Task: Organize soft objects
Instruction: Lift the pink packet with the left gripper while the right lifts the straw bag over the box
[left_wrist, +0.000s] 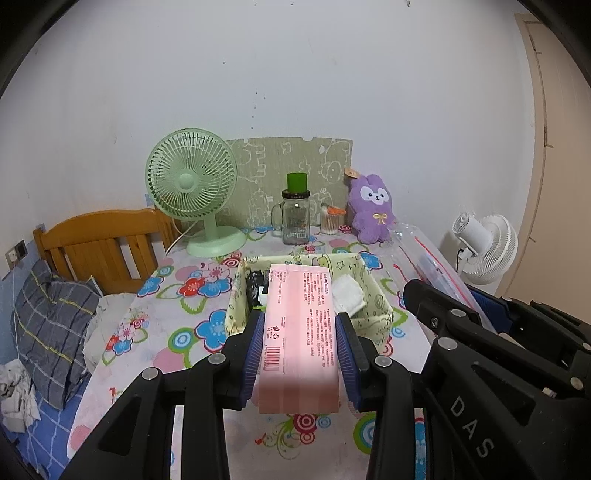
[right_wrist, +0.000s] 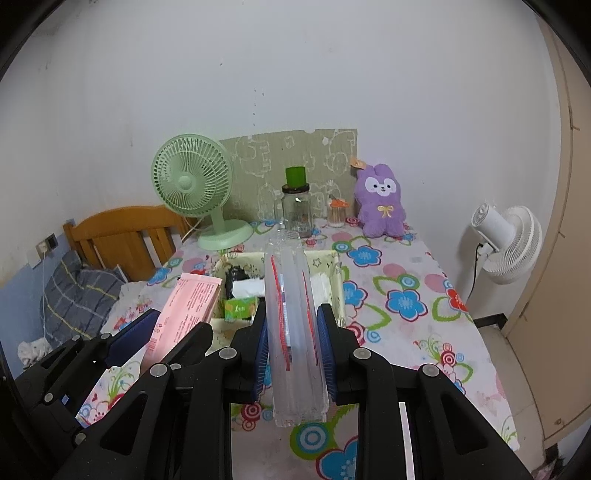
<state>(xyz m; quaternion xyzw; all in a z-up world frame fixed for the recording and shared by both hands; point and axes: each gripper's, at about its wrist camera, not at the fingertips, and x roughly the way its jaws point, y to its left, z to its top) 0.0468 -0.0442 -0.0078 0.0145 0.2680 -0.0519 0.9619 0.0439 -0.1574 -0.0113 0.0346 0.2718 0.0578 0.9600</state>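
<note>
You face a plain white wall (left_wrist: 295, 74) with faint marks. At your left stands a wooden headboard (left_wrist: 99, 240) with a grey checked pillow (left_wrist: 55, 317); at far right, a beige door (left_wrist: 539, 147) and white fan (right_wrist: 511, 243).

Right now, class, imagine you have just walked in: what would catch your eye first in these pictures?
Each hand-held gripper grips something over the flowered table: the left hand-held gripper holds a pink packet, the right hand-held gripper a clear plastic bag. Beyond them sits a fabric basket. At the wall stand a green fan and a purple plush toy.
</note>
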